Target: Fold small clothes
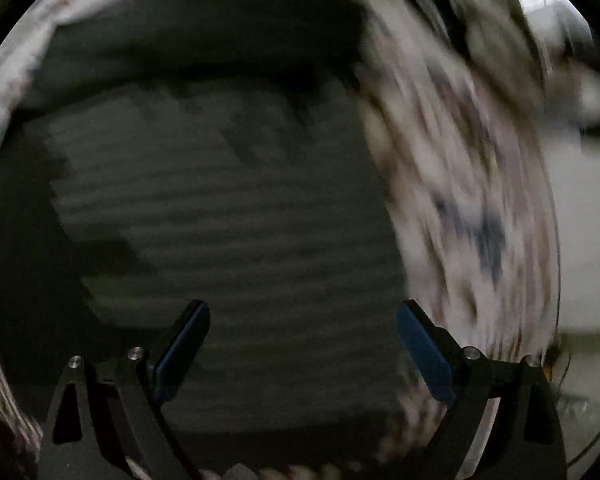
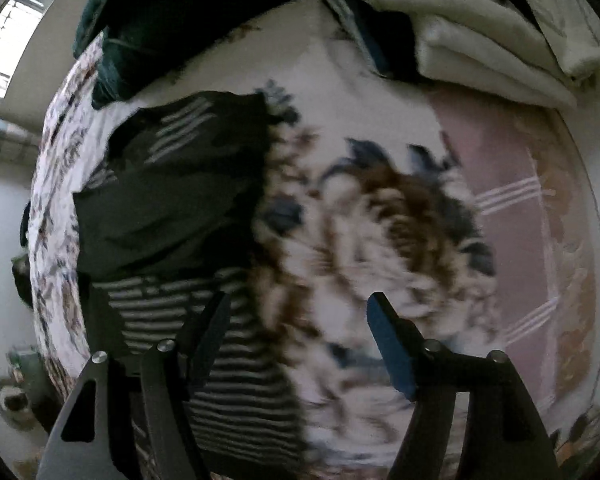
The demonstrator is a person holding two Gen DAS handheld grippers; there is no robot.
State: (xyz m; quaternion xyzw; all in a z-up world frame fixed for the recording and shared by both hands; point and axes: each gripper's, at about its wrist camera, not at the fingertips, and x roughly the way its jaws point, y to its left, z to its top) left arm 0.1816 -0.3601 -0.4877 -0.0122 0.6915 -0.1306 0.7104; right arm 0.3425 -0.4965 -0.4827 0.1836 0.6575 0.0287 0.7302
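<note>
A dark garment with thin white stripes (image 2: 172,208) lies partly folded on the floral bedsheet (image 2: 380,240), at the left of the right wrist view. It fills most of the left wrist view (image 1: 228,220), blurred by motion. My left gripper (image 1: 303,320) is open and empty just above the striped garment. My right gripper (image 2: 300,312) is open and empty, over the garment's right edge where it meets the sheet.
A folded cream blanket (image 2: 480,40) and a dark green cloth (image 2: 172,20) lie at the far side of the bed. A pink patterned cover (image 2: 520,208) lies to the right. The bed edge and floor show at the left (image 2: 4,320).
</note>
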